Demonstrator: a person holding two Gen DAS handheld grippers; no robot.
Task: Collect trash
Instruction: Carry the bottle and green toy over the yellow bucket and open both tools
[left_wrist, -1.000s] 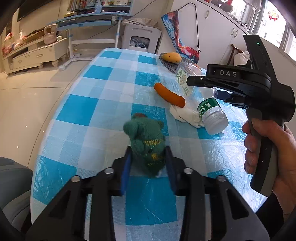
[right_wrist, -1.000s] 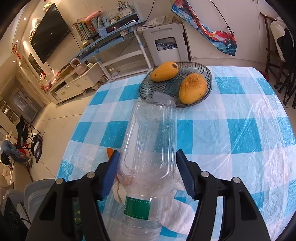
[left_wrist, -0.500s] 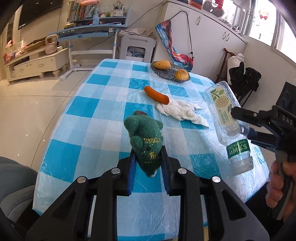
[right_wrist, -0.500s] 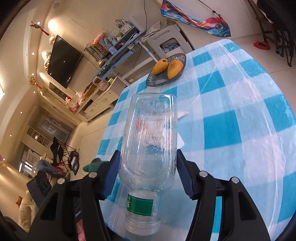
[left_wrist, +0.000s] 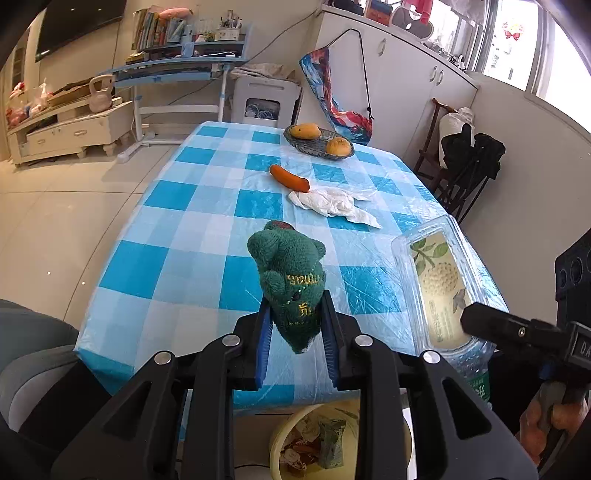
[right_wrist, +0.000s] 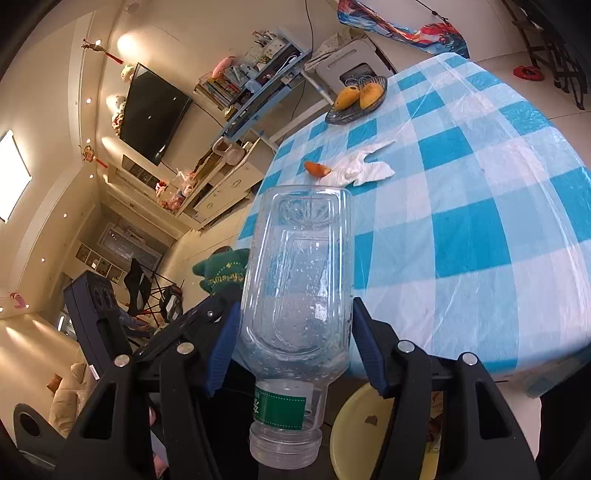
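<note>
My left gripper (left_wrist: 295, 325) is shut on a green knitted sock-like toy (left_wrist: 290, 280), lifted above the near edge of the checked table (left_wrist: 184, 229). My right gripper (right_wrist: 293, 328) is shut on a clear plastic bottle (right_wrist: 295, 280), cap end toward the camera; the same bottle (left_wrist: 439, 291) shows at the right of the left wrist view. Below the table edge sits a yellow bin (left_wrist: 280, 439) holding scraps; its rim (right_wrist: 351, 417) also appears under the bottle. A crumpled white tissue (left_wrist: 332, 203) and an orange sausage (left_wrist: 290, 178) lie on the table.
A dish with two mangoes (left_wrist: 319, 138) stands at the table's far end. A grey seat (left_wrist: 26, 354) is at the near left. A dark folding chair (left_wrist: 469, 162) stands right of the table, and a white cabinet (left_wrist: 266, 99) behind it.
Both grippers drew back from the table toward its near edge, carrying the toy and the bottle. The yellow bin came into view below.
</note>
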